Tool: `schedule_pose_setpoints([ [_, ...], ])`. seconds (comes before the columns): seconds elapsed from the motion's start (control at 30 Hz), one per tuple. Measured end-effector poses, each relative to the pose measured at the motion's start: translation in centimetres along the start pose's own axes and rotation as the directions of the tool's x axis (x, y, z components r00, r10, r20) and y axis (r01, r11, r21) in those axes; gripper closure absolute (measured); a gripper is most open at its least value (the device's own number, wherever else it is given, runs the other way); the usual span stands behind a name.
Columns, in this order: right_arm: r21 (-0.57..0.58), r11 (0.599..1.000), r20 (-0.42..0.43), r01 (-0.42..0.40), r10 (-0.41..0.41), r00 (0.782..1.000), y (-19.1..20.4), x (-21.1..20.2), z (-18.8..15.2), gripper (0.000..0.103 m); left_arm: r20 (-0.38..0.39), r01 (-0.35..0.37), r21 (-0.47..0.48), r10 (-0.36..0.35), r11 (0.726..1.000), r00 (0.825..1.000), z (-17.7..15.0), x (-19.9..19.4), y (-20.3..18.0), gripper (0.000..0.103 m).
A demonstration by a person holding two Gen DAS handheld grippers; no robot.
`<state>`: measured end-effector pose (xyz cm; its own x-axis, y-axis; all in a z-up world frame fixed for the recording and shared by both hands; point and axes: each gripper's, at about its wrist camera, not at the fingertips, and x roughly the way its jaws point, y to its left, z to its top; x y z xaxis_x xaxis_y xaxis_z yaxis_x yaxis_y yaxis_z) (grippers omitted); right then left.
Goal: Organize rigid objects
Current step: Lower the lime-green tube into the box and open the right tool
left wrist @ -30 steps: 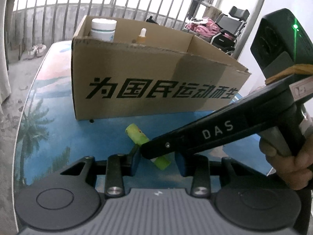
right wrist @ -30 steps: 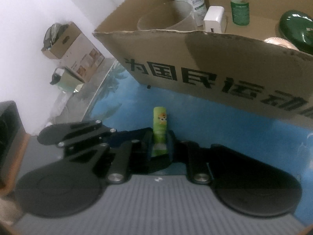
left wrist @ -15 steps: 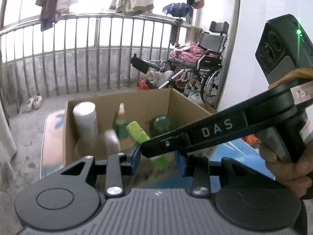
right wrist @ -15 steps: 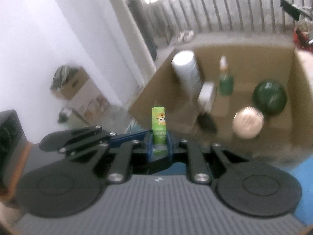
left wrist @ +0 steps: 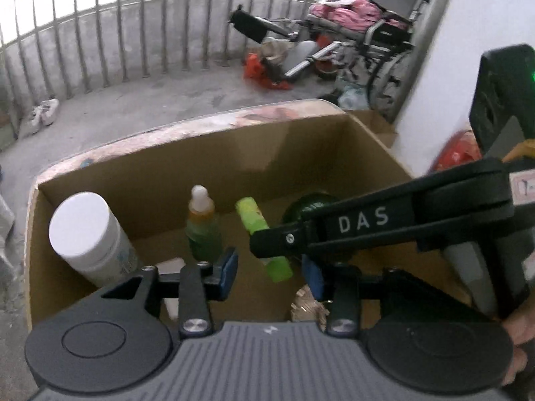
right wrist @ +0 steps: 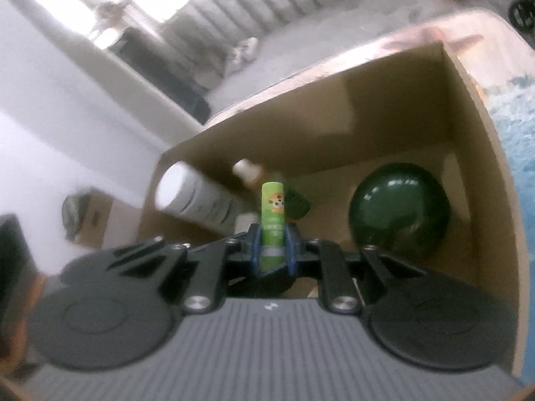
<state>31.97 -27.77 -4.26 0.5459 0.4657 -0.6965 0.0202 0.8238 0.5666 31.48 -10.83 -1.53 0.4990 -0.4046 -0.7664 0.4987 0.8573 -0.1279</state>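
The right gripper (right wrist: 272,250) is clamped on a green tube (right wrist: 272,224), its blue pads pressing both sides of the tube's lower part while the top, with a small cartoon print, sticks out ahead of the fingers. It holds the tube above the open box (right wrist: 481,153), over the box's near middle. In the left wrist view the same tube (left wrist: 262,237) slants across the gap of the left gripper (left wrist: 269,270), whose jaws have just been opening and now stand moderately apart, their pads clear of the tube on both sides; the right gripper's black finger (left wrist: 367,227), marked DAS, reaches in from the right and carries the tube. Inside the box, a white bottle (left wrist: 90,237) stands at the left end, a small dropper bottle (left wrist: 202,224) with green contents stands just right of it near the back wall, and a dark green round thing (right wrist: 399,210) lies toward the right end. A pale, ribbed round thing (left wrist: 306,304) sits in the box near the front, mostly hidden by the left gripper. A hand (left wrist: 520,334) grips the right tool's handle at the right edge.
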Motion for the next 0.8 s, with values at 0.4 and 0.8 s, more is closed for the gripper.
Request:
schedule_pose_setpoints([
  [0.4, 0.009, 1.000, 0.043, -0.001, 0.000, 0.999, -0.6, -1.3, -0.9, 0.085, 0.093, -0.004, -0.019, 0.006, 1.000, 0.996, -0.4, -4.4, 0.1, 0.049],
  [0.8, -0.166, 0.982, 0.184, -0.092, 0.123, 0.975, 4.1, -14.5, -8.5, 0.083, 0.251, -0.019, -0.078, 0.038, 0.997, 0.967, -6.3, -16.8, -2.8, 0.029],
])
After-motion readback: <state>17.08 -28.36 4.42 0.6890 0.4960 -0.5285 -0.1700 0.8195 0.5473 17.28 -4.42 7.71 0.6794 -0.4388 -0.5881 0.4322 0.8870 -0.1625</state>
